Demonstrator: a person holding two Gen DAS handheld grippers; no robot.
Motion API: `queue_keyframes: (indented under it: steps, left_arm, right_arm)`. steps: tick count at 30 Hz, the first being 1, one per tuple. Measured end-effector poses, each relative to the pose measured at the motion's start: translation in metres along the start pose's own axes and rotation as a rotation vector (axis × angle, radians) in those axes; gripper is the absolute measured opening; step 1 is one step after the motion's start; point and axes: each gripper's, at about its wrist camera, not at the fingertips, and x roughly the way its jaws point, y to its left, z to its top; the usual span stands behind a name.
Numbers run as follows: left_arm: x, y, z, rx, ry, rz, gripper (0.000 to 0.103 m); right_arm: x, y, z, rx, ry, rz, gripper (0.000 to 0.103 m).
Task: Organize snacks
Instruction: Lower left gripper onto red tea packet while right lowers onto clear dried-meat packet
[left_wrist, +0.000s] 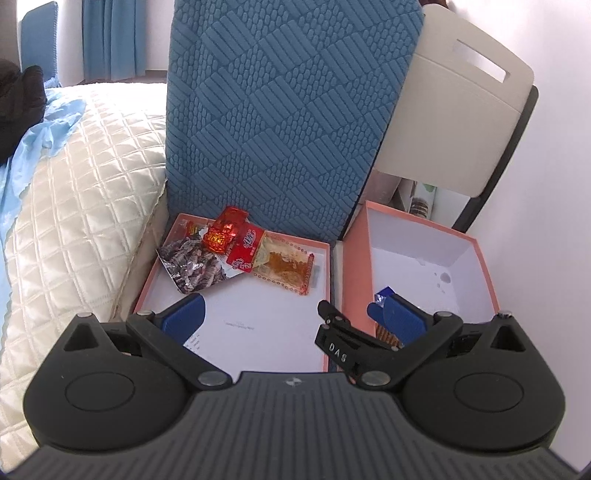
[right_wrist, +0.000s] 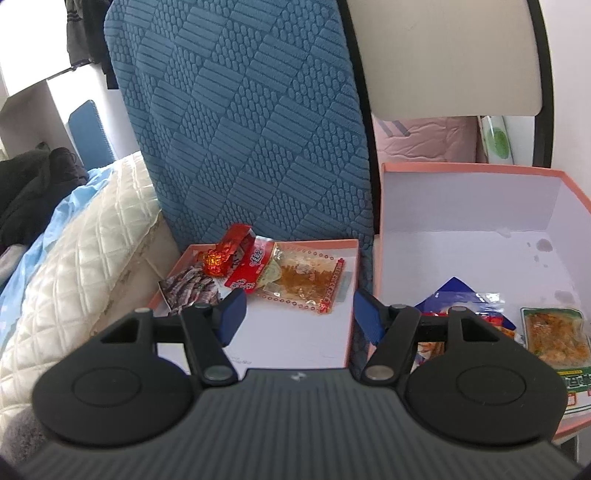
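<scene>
Right wrist view: my right gripper (right_wrist: 297, 317) and left gripper (left_wrist: 291, 319) hung spread and empty over crinkly red, silver and clear orange-filled snack packets (right_wrist: 258, 277) in the shallow pink-rimmed tray (right_wrist: 352, 295).

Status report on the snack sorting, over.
Left gripper and right gripper open, empty. Four snack packets in shallow tray. Nothing blocking.

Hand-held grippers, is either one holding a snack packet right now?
No. The left hand-held gripper and the right hand-held gripper both stand open over the shallow lid, with nothing between their fingers.
</scene>
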Motion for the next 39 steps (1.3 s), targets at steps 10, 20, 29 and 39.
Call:
queue_keyframes:
  steps: [10, 20, 29, 39]
  left_arm:
    - [0.051, 0.044, 0.013, -0.02, -0.077, 0.092, 0.103]
    - [0.135, 0.083, 0.035, -0.023, -0.044, 0.145, 0.103]
    - [0.207, 0.098, 0.047, -0.046, -0.036, 0.182, 0.103]
    - [0.261, 0.106, 0.063, 0.003, -0.019, 0.196, 0.103]
  right_arm:
    - [0.026, 0.018, -0.001, -0.051, 0.017, 0.023, 0.066]
    - [0.068, 0.031, 0.005, -0.123, 0.062, 0.041, 0.066]
    - [0.106, 0.039, 0.016, -0.109, 0.106, 0.029, 0.066]
    - [0.138, 0.05, 0.024, -0.126, 0.094, -0.001, 0.066]
